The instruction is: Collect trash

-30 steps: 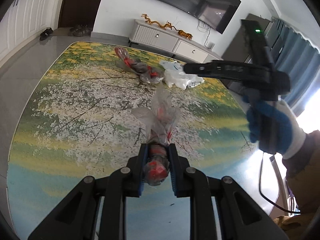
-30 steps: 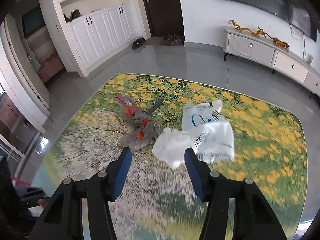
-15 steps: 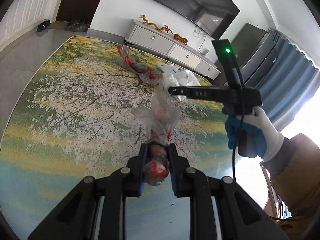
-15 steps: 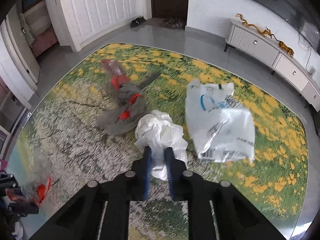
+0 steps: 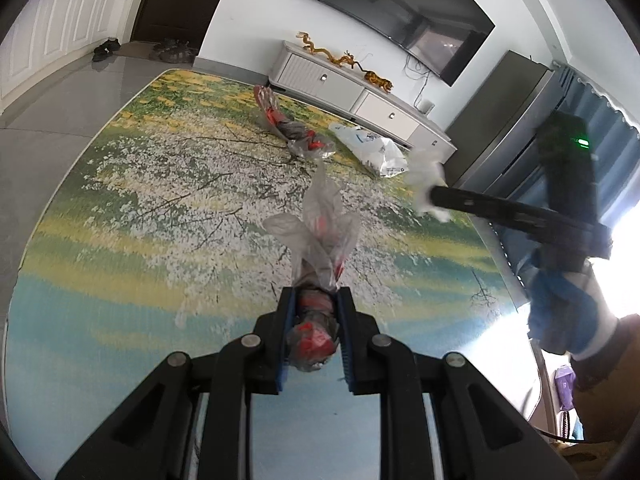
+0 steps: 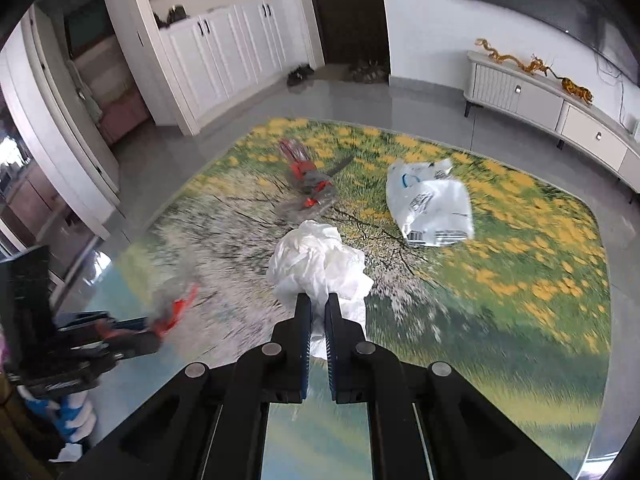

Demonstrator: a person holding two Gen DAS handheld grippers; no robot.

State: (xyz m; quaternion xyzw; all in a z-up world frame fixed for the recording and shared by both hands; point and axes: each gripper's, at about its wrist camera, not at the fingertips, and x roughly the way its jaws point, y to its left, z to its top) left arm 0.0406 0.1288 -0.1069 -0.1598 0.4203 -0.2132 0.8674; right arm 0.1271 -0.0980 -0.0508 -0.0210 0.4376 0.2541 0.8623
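Observation:
My left gripper (image 5: 316, 298) is shut on a clear plastic wrapper with red print (image 5: 320, 236), which sticks up out of the jaws above the carpet. My right gripper (image 6: 318, 300) is shut on a crumpled white paper wad (image 6: 316, 260), lifted off the carpet; the same wad (image 5: 426, 172) shows blurred at the right gripper's tip in the left wrist view. On the carpet lie a red and grey wrapper (image 6: 308, 178) and a flat white plastic bag with blue print (image 6: 434, 204). The left gripper with its wrapper (image 6: 174, 304) appears blurred at the lower left of the right wrist view.
A flower-print carpet (image 6: 500, 272) covers the grey tile floor (image 6: 360, 96). A low white TV cabinet (image 6: 536, 100) stands along the far wall, white cupboards (image 6: 224, 40) on the left, shoes (image 6: 300, 74) by the dark door. A gloved hand (image 5: 560, 308) holds the right gripper.
The right gripper closed on the white paper wad and lifted it off the carpet, drawing back from the white bag. The left gripper kept its hold on the wrapper.

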